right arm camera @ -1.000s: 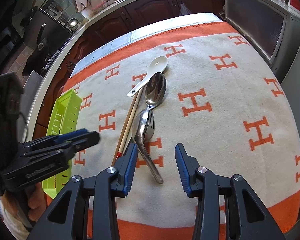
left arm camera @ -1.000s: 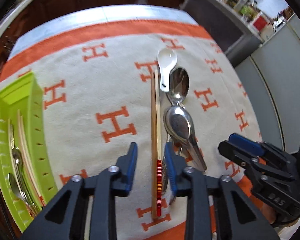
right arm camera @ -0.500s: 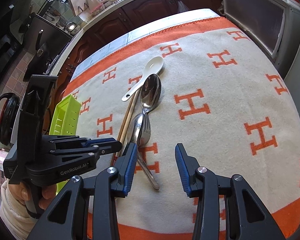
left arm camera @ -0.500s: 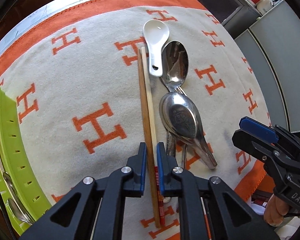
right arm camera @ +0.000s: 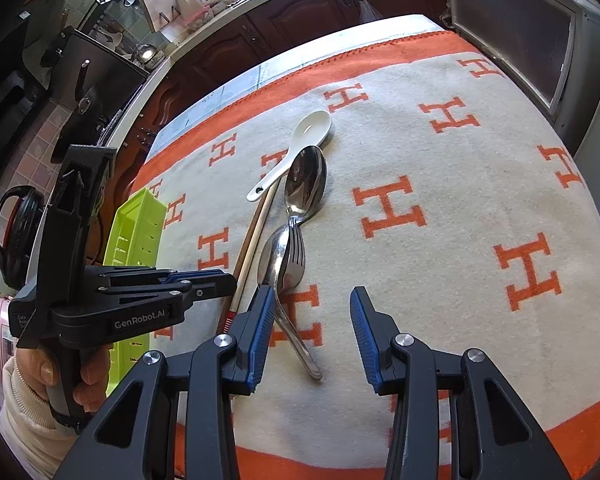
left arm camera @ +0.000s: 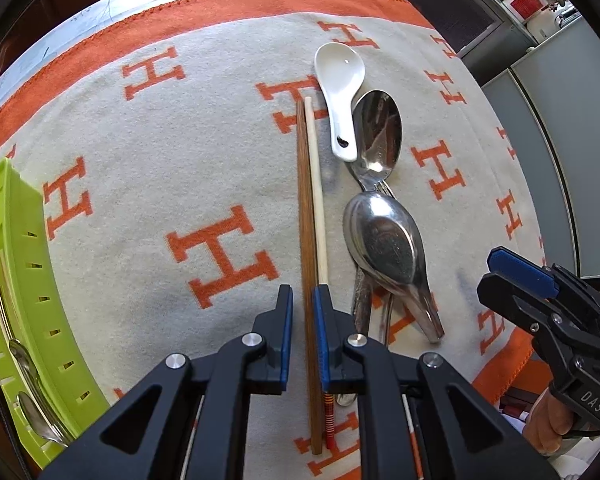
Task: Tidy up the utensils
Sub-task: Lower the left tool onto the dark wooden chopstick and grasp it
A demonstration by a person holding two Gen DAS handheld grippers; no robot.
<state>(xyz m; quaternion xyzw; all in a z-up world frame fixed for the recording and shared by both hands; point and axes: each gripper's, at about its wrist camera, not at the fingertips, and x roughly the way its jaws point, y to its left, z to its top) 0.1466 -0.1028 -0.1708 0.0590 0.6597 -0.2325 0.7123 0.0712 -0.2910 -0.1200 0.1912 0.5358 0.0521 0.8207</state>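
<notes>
Because chopsticks are thin and roll apart, my left tongs (left arm camera: 303, 312) point steeply down over them, and their jaws have just been closing: the blue pads now stand narrowly apart with the dark brown chopstick (left arm camera: 306, 216) between them. The pale chopstick (left arm camera: 315, 200) with the red-striped end seems to pass under the right pad, so I cannot tell whether it is caught too.

At 3 o'clock from that grip, my right tongs (right arm camera: 310, 332) hang spread and empty above the cloth, held back, I judge, to leave the left room.

Just beyond, at 1 o'clock from the left tongs, a steel serving spoon (left arm camera: 384, 240) lies bowl-down across a fork (right arm camera: 296, 240), which is why that pile looks tangled. Farther on lie a second steel spoon (left arm camera: 378, 132), then a white ceramic spoon (left arm camera: 340, 80) resting against it.

At 9 o'clock, on the edge of the orange-and-cream blanket (left arm camera: 180, 160), stands the green slotted tray (left arm camera: 24, 240), already holding cutlery. I judge the chopsticks belong there.
</notes>
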